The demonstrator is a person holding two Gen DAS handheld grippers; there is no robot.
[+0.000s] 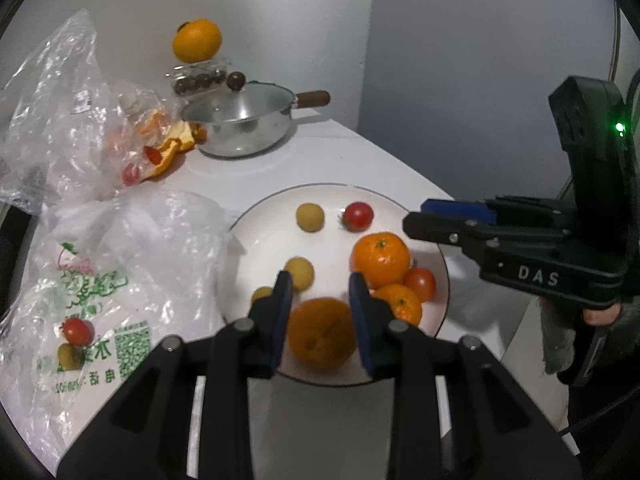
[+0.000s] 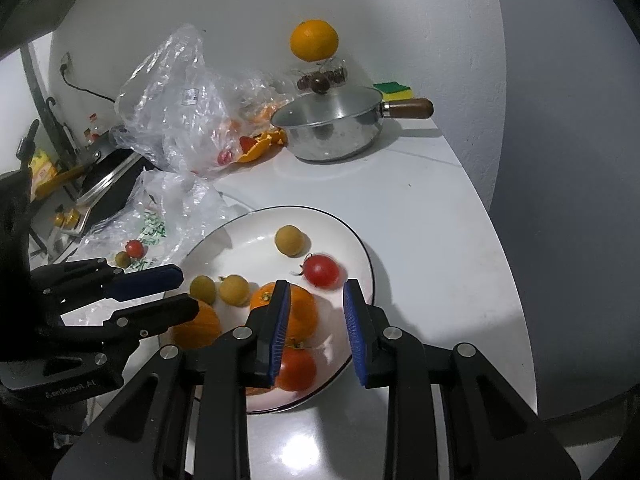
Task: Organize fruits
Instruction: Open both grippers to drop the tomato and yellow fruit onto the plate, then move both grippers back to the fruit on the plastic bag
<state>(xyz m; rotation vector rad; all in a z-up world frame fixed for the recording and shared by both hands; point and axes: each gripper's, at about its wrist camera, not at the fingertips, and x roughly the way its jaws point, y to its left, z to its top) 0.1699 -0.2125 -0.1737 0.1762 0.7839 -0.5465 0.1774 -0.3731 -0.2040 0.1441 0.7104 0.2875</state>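
A white plate [image 1: 264,216] [image 2: 352,240] holds oranges, red tomatoes and small yellow fruits. My left gripper [image 1: 320,292] is open over the plate's near side, its fingers either side of a blurred orange [image 1: 322,334] that looks free of the pads. It also shows in the right wrist view [image 2: 180,292]. My right gripper [image 2: 316,300] is open and empty above the plate's right part, over an orange [image 2: 300,312] and a tomato [image 2: 298,368]. A small tomato [image 2: 320,271] lies just ahead of it. The right gripper also shows in the left wrist view [image 1: 416,218].
A printed plastic bag [image 1: 100,280] with a tomato [image 1: 78,330] and a yellow fruit lies left of the plate. A clear bag with peel [image 1: 60,120], a steel pot [image 1: 244,120] and an orange on a box [image 1: 197,40] stand behind. The table edge [image 2: 520,320] runs on the right.
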